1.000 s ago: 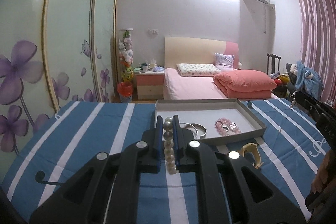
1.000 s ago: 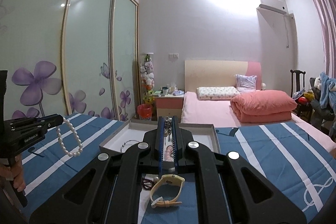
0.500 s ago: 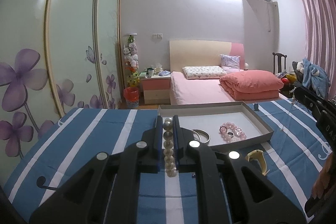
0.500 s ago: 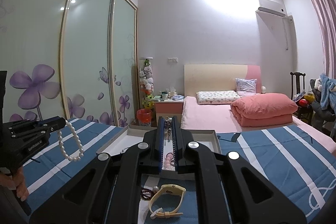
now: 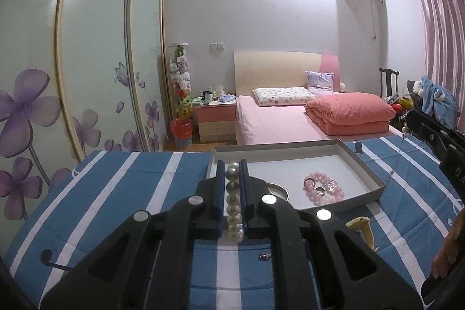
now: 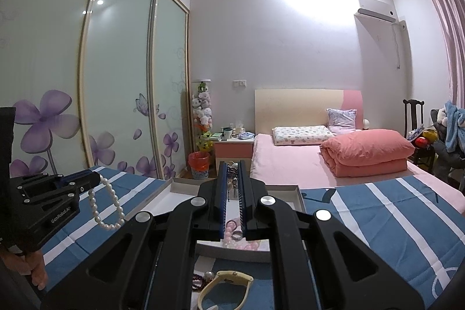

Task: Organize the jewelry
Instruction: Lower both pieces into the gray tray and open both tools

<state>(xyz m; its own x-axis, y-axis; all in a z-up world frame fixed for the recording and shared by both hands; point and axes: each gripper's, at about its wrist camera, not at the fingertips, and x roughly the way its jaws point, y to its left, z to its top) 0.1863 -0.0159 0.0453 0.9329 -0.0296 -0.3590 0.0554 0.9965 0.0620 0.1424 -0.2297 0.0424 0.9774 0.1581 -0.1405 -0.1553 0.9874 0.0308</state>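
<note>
While I look along my left gripper (image 5: 232,173), its fingers are pinched on a pearl bracelet (image 5: 234,205), which in the right wrist view (image 6: 107,208) hangs as a loop below the tips, above the blue-and-white striped cloth (image 5: 122,193). Just ahead and to the right sits a shallow grey tray (image 5: 364,164) holding a silver bangle (image 5: 277,191), a pink bead bracelet (image 5: 325,188) and a ring (image 5: 319,189) lying on those beads. Near the tray's front wall, on the cloth, I see a cream-strapped watch (image 6: 226,285), with dark beads (image 6: 199,281) touching its left side. Further right, my right gripper (image 6: 232,167) is raised over the tray with its jaws pressed close on a thin chain necklace (image 6: 231,173), whose free end dangles in the left wrist view (image 5: 399,147).
</note>
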